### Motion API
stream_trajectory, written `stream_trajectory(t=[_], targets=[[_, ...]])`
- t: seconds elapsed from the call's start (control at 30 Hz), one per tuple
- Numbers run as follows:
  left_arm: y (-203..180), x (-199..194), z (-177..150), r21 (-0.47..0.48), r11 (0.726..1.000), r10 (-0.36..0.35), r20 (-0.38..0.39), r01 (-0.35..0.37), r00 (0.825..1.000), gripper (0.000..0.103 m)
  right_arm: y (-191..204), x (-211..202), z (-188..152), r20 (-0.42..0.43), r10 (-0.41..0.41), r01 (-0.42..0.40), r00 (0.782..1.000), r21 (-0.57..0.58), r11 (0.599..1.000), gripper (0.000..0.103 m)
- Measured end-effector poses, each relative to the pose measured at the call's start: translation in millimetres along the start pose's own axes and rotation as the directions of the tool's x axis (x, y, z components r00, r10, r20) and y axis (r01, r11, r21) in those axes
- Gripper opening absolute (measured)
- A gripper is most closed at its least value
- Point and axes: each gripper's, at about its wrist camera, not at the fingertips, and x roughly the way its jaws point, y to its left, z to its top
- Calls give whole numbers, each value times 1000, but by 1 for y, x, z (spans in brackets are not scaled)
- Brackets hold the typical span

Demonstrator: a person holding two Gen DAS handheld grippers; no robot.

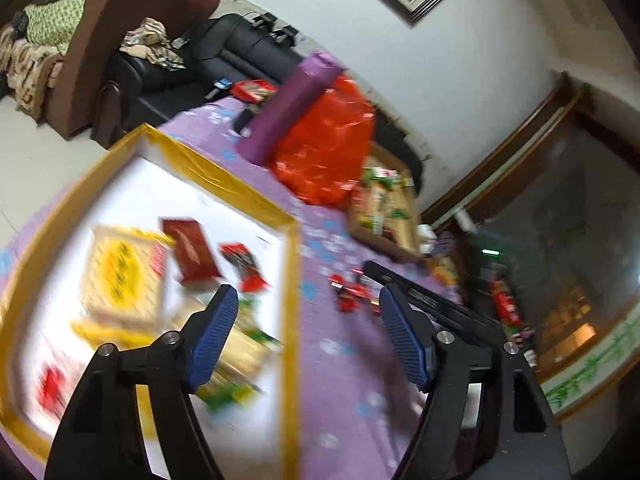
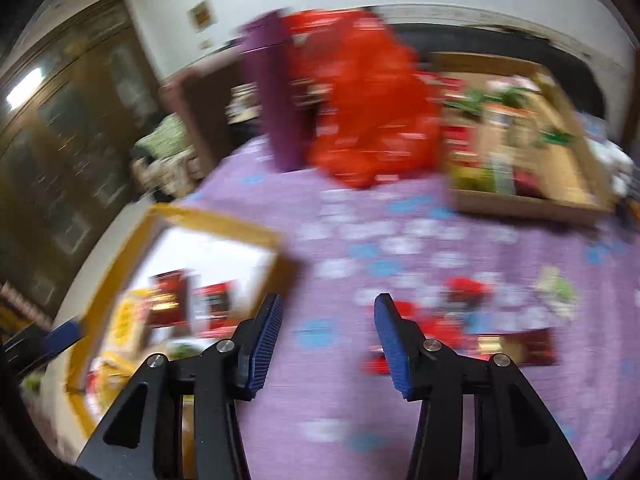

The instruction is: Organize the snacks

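On the tablecloth (image 1: 344, 364) the taped tray (image 1: 224, 172) lies to the left, several snack packets (image 1: 192, 256) inside it. Loose snacks (image 2: 464, 312) lie scattered on the cloth to the tray's right. Behind them, toward the wall, the plastic bag (image 1: 332, 148) sits with the rolled mat (image 1: 288, 108) leaning at its left side. Right of the bag, the cardboard box (image 2: 532, 200) holds more packets. A sofa (image 1: 192, 64) stands beyond the table's far left.
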Motion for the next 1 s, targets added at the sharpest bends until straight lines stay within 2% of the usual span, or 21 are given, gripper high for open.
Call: stream_trajectory(t=[0.1,0.2,0.37,0.47,0.5,0.53,0.57,0.77,0.9,1.0], targets=[[-12,-7,-22,-22,999,-43,15,43,999,73,-42,6,-2,-14,-64,65,998,36,997,51],[-20,-3,-40,-34,998,-52,7,52,999,73,-69,17,-5,-19,-66,67,998,95,993,52],[-30,13,-54,-1,1000,-7,-31,7,1000,73,-80,46,3,-8,-77,77,997,164,983,51],[-32,15,-55,15,1000,9,-35,-9,999,73,-69,65,2,-51,-115,121,992,122,985,51],[-31,15,-56,14,1000,12,-36,-12,999,73,-63,65,1,-39,-153,155,987,83,984,43],[-31,16,-56,13,1000,14,-37,-13,999,73,-58,67,0,-47,-182,184,982,50,982,30],[-30,17,-57,12,1000,16,-39,-16,999,73,-53,66,-3,-53,-217,218,975,16,976,27],[-35,24,-64,44,998,37,-67,-34,997,73,-50,43,-32,-106,-183,179,977,-53,982,27],[-46,36,-69,90,995,62,-105,-52,993,73,-55,11,-69,-153,-111,103,982,-53,993,27],[-62,52,-71,159,985,83,-132,-61,988,73,-62,-17,-93,-136,-113,104,984,-68,992,27]])
